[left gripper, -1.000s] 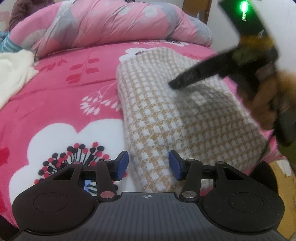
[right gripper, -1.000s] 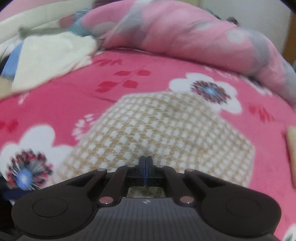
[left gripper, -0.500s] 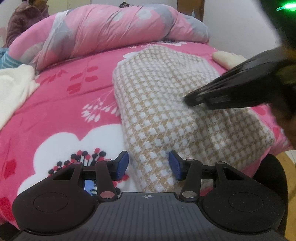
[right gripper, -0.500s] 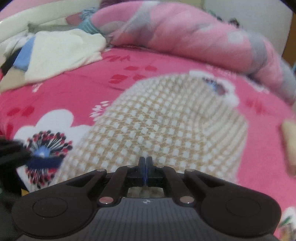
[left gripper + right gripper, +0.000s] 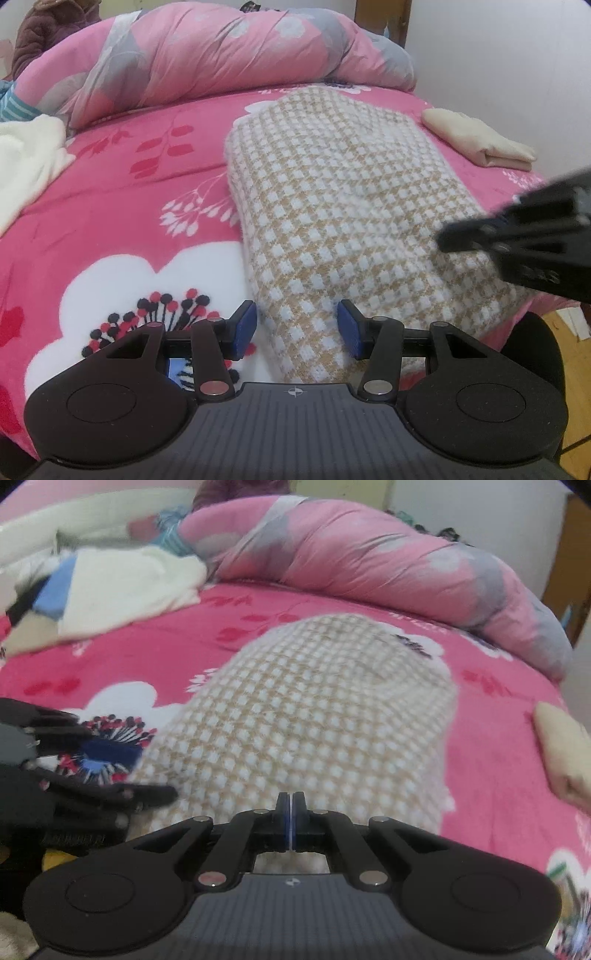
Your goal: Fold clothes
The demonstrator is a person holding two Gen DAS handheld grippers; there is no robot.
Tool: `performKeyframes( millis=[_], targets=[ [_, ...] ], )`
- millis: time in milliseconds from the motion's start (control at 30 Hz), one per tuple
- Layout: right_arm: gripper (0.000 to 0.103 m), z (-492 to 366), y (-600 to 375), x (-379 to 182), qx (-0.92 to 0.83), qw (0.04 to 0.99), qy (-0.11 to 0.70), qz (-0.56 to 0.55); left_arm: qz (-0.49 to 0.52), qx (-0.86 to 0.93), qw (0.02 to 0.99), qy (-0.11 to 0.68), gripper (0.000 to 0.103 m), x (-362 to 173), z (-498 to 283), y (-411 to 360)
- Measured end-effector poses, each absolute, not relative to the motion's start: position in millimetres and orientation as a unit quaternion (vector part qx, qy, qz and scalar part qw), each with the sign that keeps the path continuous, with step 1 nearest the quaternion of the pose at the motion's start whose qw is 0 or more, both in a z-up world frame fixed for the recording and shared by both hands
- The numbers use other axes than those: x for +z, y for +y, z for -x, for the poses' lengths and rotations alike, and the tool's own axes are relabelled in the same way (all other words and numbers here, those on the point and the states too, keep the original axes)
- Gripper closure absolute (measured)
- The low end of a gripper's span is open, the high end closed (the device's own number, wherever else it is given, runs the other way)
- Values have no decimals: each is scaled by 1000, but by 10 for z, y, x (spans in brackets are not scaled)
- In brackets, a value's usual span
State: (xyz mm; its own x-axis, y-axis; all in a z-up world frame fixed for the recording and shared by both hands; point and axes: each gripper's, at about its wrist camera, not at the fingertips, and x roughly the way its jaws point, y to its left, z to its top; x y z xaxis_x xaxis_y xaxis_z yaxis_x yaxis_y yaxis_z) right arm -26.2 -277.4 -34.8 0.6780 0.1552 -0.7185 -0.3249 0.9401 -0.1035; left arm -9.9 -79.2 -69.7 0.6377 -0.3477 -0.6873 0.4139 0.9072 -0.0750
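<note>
A bed covered by a bright pink fleece blanket [image 5: 122, 206] printed with big white flowers fills the room's middle. Along its far side, from ten to one o'clock, lies a long rolled quilt of pink and grey patches [image 5: 221, 55]. At the far right, about one o'clock, a brown wooden bedpost [image 5: 382, 18] stands against the plain white wall [image 5: 498, 55].

Left wrist view angled down from the near bed edge, close over the checked garment [image 5: 343, 206], right wrist view likewise from its right side, both shared garment, pink bedspread [image 5: 122, 206], rolled quilt [image 5: 369, 557].
</note>
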Motion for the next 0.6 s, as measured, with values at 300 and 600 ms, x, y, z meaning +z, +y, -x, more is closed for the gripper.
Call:
performKeyframes(
  millis=[300,600],
  targets=[
    [103,678,-2939,-734,56,945,319,50,-12,-256,901,351,54,-513,110,-588],
    [103,1129,-3344,-631,10,972,232,21,-69,-295,923,239,53,-51,-124,-1114]
  ],
)
